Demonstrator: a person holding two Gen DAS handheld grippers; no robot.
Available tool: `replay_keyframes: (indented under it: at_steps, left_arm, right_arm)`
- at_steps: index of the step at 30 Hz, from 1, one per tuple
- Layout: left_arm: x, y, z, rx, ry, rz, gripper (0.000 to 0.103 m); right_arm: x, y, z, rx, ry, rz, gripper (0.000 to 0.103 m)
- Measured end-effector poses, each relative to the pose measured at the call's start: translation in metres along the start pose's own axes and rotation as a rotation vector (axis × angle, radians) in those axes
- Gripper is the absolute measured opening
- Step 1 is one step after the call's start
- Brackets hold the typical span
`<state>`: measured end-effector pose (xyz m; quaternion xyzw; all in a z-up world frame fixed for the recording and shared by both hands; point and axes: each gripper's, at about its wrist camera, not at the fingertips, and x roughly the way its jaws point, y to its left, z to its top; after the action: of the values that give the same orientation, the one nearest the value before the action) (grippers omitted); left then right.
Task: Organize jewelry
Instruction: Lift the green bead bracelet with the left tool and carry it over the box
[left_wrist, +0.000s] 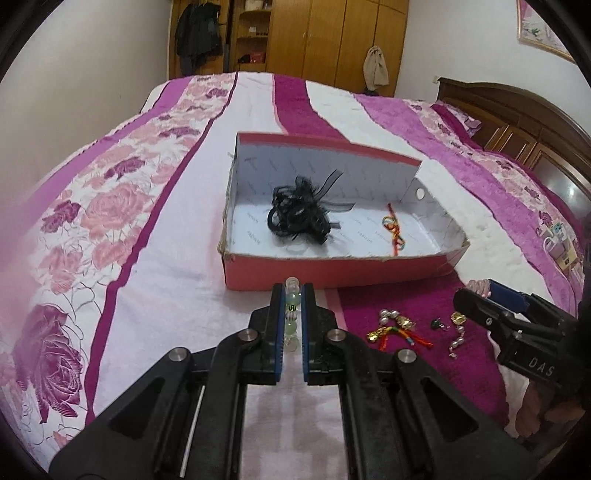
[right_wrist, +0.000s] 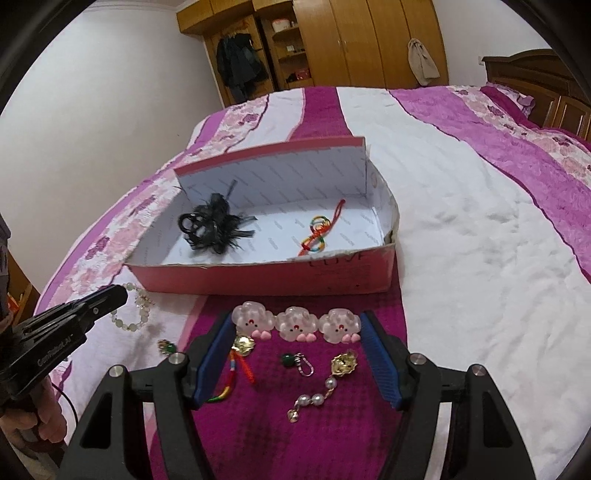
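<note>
A red shoebox (left_wrist: 332, 271) (right_wrist: 258, 280) with a white inside sits on the bed. In it lie a black feather hair piece (left_wrist: 301, 214) (right_wrist: 212, 225) and a rainbow cord bracelet (left_wrist: 394, 230) (right_wrist: 319, 232). My left gripper (left_wrist: 293, 295) is shut on a pale green bead bracelet (left_wrist: 291, 301) (right_wrist: 135, 310), just before the box's near wall. My right gripper (right_wrist: 297, 323) is open around a pink three-cloud hair clip (right_wrist: 295, 323). Gold earrings with pearls (right_wrist: 332, 380) (left_wrist: 456, 330), a green charm (right_wrist: 295, 360) and a gold tasselled charm (right_wrist: 240, 354) lie between its fingers.
The bed has a pink, white and magenta floral cover (left_wrist: 166, 258). A wooden headboard (left_wrist: 517, 122) stands at the right and a wardrobe (right_wrist: 369, 40) at the far wall. A small green pendant (right_wrist: 168, 347) lies left of the right gripper.
</note>
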<state>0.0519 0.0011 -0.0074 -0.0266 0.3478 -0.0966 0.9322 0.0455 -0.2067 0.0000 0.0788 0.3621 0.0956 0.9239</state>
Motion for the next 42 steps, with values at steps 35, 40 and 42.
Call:
replay_keyframes:
  at_steps: [35, 40, 42]
  left_arm:
    - [-0.015, -0.009, 0.035, -0.016, -0.222, 0.02, 0.0]
    - [-0.009, -0.005, 0.042, -0.04, -0.237, 0.034, 0.0]
    - [-0.006, -0.005, 0.045, -0.036, -0.243, 0.039, 0.0]
  right_arm:
    - [-0.031, 0.022, 0.031, -0.066, -0.212, 0.012, 0.071]
    - [-0.027, 0.023, 0.039, -0.07, -0.258, -0.006, 0.071]
    - [-0.024, 0.023, 0.043, -0.074, -0.273, -0.01, 0.071]
